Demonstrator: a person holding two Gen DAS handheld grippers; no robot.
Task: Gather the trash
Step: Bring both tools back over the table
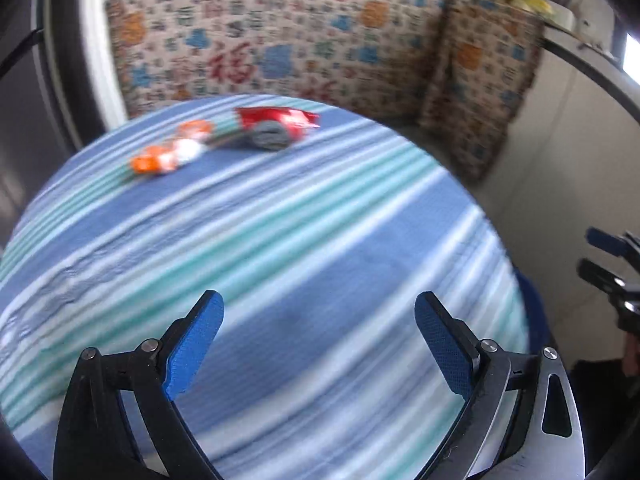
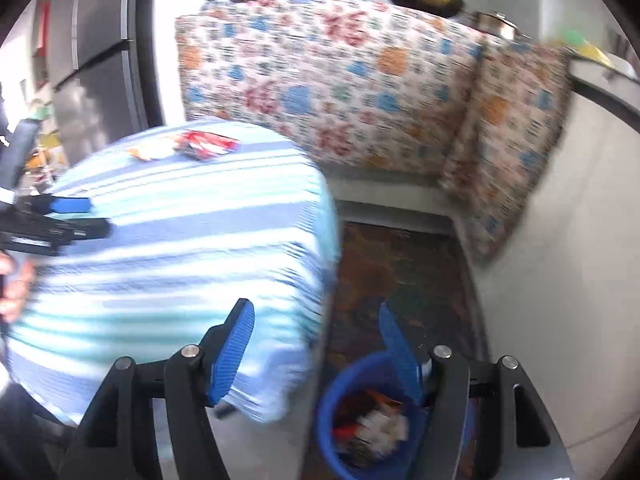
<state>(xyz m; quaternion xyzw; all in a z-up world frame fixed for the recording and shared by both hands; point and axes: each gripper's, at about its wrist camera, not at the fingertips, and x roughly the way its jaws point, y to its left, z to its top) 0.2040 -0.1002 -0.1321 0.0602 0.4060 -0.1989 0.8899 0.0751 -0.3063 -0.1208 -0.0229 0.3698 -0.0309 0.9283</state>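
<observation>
From your left wrist, your left gripper (image 1: 319, 312) stands spread and empty over the blue-and-teal striped tablecloth (image 1: 304, 240); a red foil wrapper (image 1: 280, 120) and an orange-white crumpled wrapper (image 1: 172, 152) lie at its far edge. From your right wrist, your right gripper (image 2: 316, 320) is released, empty, above the round blue plastic bin (image 2: 340, 392) of trash.
</observation>
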